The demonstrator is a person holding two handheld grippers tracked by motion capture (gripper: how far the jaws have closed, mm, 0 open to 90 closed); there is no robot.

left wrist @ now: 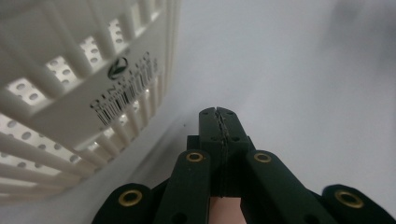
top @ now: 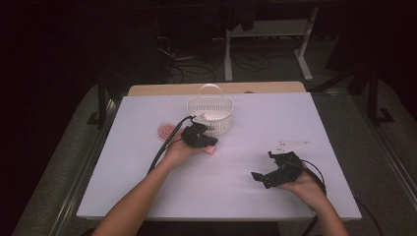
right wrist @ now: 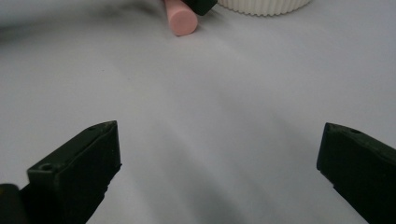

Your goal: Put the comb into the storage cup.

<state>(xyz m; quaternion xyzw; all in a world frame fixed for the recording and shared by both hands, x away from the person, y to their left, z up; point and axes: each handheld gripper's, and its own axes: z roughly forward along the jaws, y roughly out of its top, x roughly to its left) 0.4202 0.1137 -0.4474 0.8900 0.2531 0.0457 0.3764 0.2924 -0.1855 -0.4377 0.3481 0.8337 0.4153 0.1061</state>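
Centre of the high view, left gripper (top: 206, 140) with jaws pressed together over a pink cylinder (top: 211, 149) on the white table (top: 147, 187), just beside the white basket (top: 210, 114), right gripper (top: 263, 177) at lower right, jaws wide apart, nothing between.

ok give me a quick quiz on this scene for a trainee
1. True or false: the right gripper has its jaws shut.
2. What stands close beside the left gripper? a) a white slotted basket b) a blue bowl c) a metal pan
3. Fill in: the rod end lying on the table by the left gripper is ____ in colour.

Key: 1 false, they stand wide open; 2 a; 3 pink.
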